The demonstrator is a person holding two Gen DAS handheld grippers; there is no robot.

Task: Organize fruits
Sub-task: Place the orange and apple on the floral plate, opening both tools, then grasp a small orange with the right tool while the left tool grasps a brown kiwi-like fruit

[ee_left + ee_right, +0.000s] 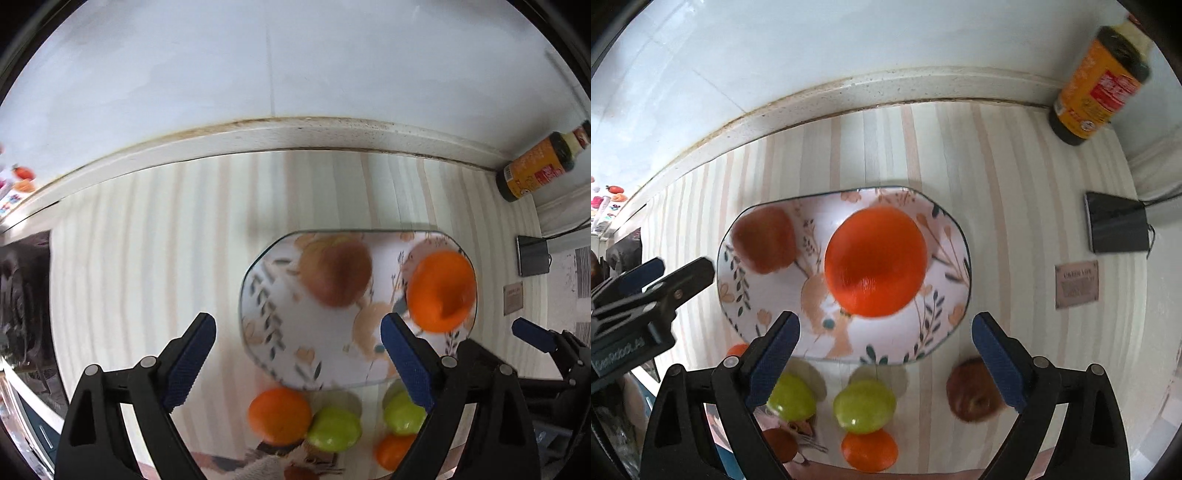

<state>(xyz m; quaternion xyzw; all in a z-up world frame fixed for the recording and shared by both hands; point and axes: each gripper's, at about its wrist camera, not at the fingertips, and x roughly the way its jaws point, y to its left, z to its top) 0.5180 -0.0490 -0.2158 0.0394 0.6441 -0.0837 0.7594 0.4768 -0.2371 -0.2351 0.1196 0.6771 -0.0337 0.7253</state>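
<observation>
Blue-padded jaws frame the bottom of both wrist views, and both grippers point down at the counter. Our right gripper stands wide open with nothing between its pads; our left gripper is likewise spread wide and empty.

Nearest to us, loose fruit waits on the striped counter mat: two green apples side by side, a small orange just below them, and a brownish-red apple apart to the right, close by our right-hand pad. A second small orange touches a green apple on the left side.

Beyond these sits the floral plate. It already carries a large orange near its centre and a red apple at its left edge, the two apart. We judge the sorting partly done, with the next pick still to be chosen.

To do this step well:
1. We choose one loose fruit per gripper: the brownish-red apple for the right, the orange on the left side for the left.
2. We centre the open jaws over the fruit's widest part before descending.
3. We close only enough to stop rolling; round fruit likely slips from an off-centre grip.
4. We place into the bare plate areas, clear of the fruit already there.

Farthest back, a sauce bottle stands against the tiled wall, well apart from the work.
</observation>
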